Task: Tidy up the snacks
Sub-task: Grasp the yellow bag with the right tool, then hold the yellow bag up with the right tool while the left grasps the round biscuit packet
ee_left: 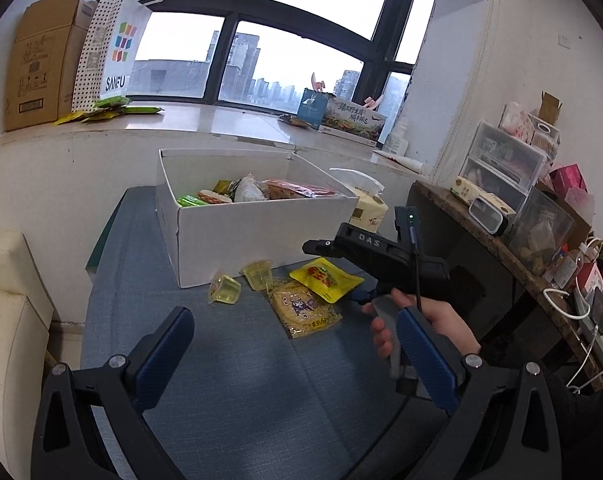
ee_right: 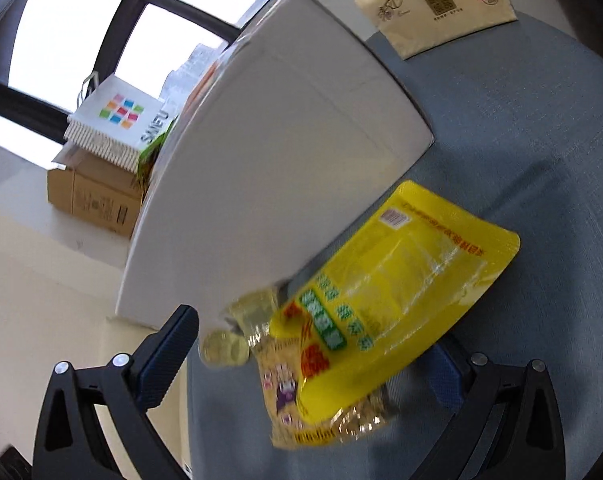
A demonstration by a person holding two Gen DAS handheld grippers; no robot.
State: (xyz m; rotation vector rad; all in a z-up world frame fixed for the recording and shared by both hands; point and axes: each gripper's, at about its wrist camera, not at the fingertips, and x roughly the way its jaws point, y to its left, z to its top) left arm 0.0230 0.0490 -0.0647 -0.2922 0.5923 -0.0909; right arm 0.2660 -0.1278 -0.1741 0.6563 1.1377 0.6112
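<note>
Hovering: L gripper [ee_left: 293, 354] spread, empty; R gripper [ee_right: 313, 354] spread round yellow pouch [ee_right: 401, 292], beside white box [ee_left: 229, 228].

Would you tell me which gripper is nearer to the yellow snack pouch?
Right. The right gripper is open right at the yellow snack pouch, fingers on either side. The left gripper is open too, well back from it over bare tabletop.

A lived-in high-rise apartment room: city towers beyond the big window [ee_left: 261, 60], cream sofa [ee_left: 9, 304], cluttered drawer organiser [ee_left: 501, 164], tissue pack [ee_left: 371, 208].
</note>
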